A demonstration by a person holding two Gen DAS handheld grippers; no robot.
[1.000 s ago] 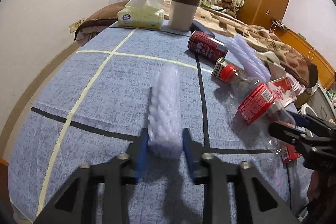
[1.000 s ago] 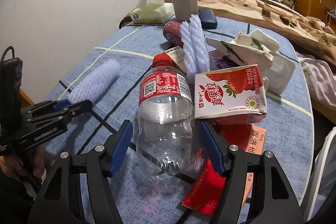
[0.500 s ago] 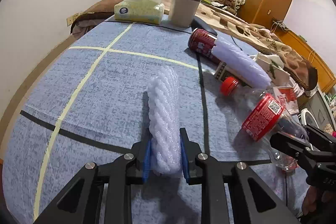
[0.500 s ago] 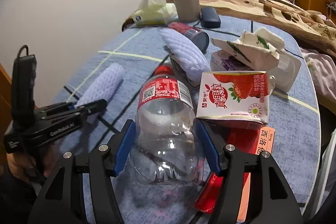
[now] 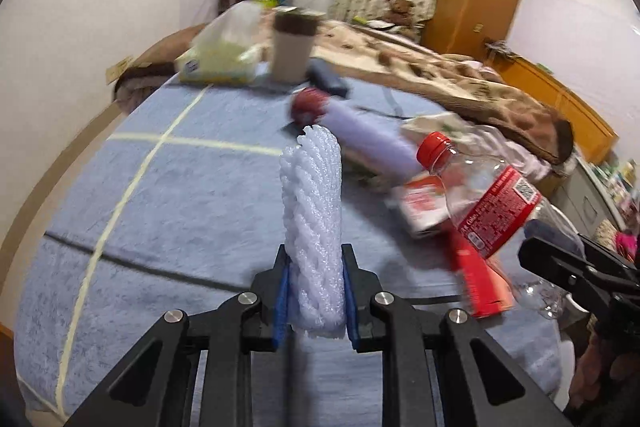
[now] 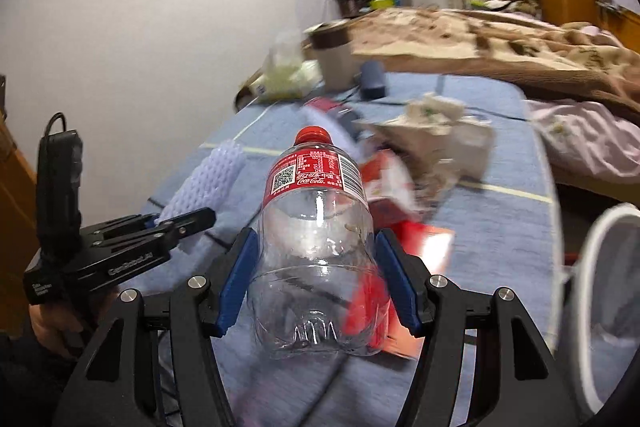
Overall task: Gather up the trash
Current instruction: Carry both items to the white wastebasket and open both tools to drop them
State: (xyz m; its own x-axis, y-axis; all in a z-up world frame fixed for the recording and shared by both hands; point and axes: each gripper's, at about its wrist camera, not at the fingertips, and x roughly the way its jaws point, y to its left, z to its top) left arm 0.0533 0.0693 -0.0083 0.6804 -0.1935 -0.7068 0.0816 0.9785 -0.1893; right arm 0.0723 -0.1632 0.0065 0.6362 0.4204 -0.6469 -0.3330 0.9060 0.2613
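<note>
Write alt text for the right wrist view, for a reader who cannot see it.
The right gripper clamps an empty clear cola bottle with a red cap between its blue pads, above a blue tablecloth littered with cartons. At left, the left gripper holds a white foam net sleeve; a bed lies behind.

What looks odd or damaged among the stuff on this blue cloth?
The white carton at the far side is crumpled and torn open. The red can lies tipped on its side beside a foam sleeve.
</note>
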